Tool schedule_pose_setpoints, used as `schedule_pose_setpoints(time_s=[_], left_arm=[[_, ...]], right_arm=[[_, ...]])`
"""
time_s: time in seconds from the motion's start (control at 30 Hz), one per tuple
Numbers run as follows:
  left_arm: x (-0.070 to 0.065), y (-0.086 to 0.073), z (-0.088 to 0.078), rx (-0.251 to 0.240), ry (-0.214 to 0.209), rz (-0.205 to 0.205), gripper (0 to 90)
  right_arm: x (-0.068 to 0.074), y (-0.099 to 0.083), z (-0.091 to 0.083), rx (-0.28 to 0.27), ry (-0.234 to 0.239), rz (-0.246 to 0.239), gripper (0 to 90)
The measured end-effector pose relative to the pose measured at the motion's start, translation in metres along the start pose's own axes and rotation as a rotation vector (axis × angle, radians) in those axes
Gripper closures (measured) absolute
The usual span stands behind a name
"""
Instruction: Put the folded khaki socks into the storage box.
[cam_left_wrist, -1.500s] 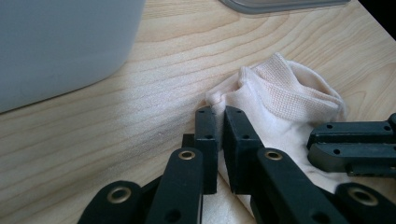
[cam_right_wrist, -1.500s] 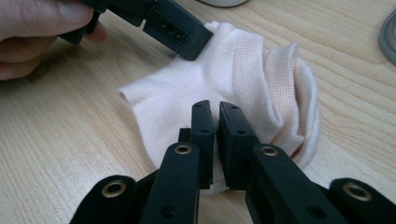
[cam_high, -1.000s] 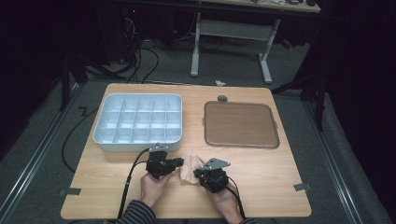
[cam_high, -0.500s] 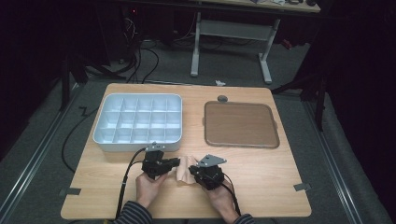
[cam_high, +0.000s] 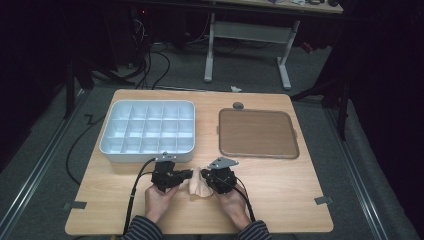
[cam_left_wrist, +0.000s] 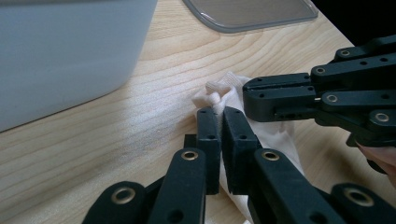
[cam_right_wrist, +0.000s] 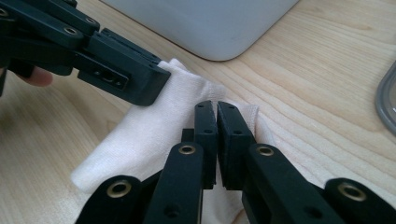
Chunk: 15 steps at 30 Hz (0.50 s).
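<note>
Soft, crumpled cream cloth (cam_high: 196, 183) near grey tray (cam_high: 148, 150): left gripper (cam_left_wrist: 220, 114) and right gripper (cam_right_wrist: 215, 108) both pinch it; folds underneath hidden.

Divided tray (cam_high: 148, 131) blocks ahead-left; flat lid (cam_high: 258, 133) lies ahead-right, open wood between.

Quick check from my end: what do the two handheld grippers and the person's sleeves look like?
Both the left gripper and the right gripper are matte black, with blocky jaws on linkage arms fastened by brass-coloured rivets. The right one carries a grey three-cornered plate. A black cable trails from each. The sleeves are dark with thin pale stripes.
</note>
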<state>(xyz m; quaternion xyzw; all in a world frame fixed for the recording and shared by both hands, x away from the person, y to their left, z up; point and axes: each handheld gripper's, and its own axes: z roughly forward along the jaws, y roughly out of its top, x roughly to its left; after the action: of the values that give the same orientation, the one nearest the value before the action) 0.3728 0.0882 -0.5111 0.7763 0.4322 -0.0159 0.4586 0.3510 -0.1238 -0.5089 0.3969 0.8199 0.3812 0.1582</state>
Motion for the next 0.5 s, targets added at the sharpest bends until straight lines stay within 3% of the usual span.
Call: schedule_pose_setpoints(time_s=[0.17, 0.5], left_arm=[[-0.0012, 0.0015, -0.0014, 0.003, -0.011, 0.005, 86.5], [0.0018, 0.0055, -0.0044, -0.006, -0.038, -0.007, 86.5]], right_arm=[[-0.0018, -0.0022, 0.0052, 0.026, -0.005, 0.0, 87.3], [-0.0019, -0.0046, 0.0105, 0.024, 0.001, -0.005, 87.3]])
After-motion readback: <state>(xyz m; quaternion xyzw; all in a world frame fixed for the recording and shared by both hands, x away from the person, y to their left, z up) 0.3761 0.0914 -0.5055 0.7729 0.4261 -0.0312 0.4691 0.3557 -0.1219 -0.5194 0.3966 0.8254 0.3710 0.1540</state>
